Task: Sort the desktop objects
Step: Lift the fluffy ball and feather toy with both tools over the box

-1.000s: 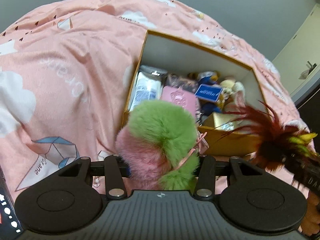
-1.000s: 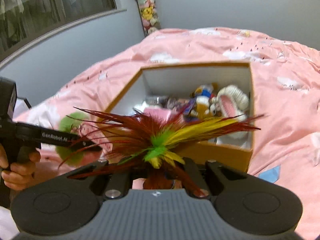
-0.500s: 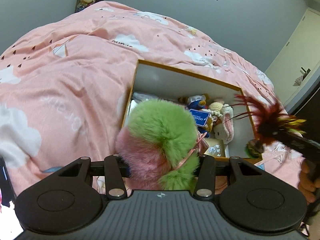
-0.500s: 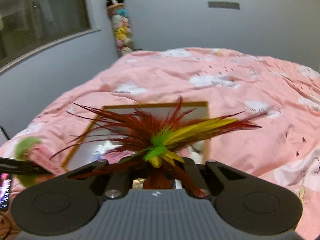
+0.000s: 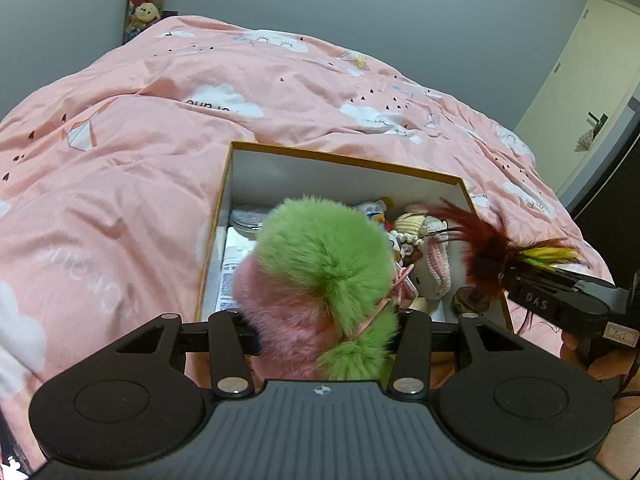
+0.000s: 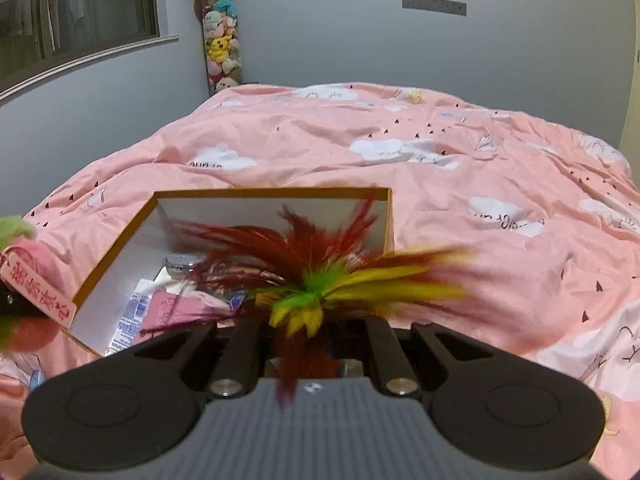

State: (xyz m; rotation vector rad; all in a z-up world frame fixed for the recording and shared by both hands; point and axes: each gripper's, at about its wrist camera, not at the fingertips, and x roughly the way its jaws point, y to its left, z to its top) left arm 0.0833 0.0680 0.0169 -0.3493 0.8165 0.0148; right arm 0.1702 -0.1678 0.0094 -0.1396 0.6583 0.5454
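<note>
From the left wrist, the left gripper (image 5: pixel 320 320) clamps half-wide on a pink-and-green fur pompom (image 5: pixel 320 276), which hides much of the open box (image 5: pixel 344 160) on the pink duvet (image 5: pixel 120 200). From the right wrist, the right gripper (image 6: pixel 308 332) pinches a feather toy (image 6: pixel 316 280) tight; blurred plumes screen the box's contents.

My bed's pink cloud-print duvet (image 6: pixel 460 184) fills the room under grey-blue walls (image 6: pixel 360 40). A dark window (image 6: pixel 76 8) sits at my left; a column of stacked plush toys (image 6: pixel 220 40) fills the corner, a cream door (image 5: pixel 592 92) stands at right.
</note>
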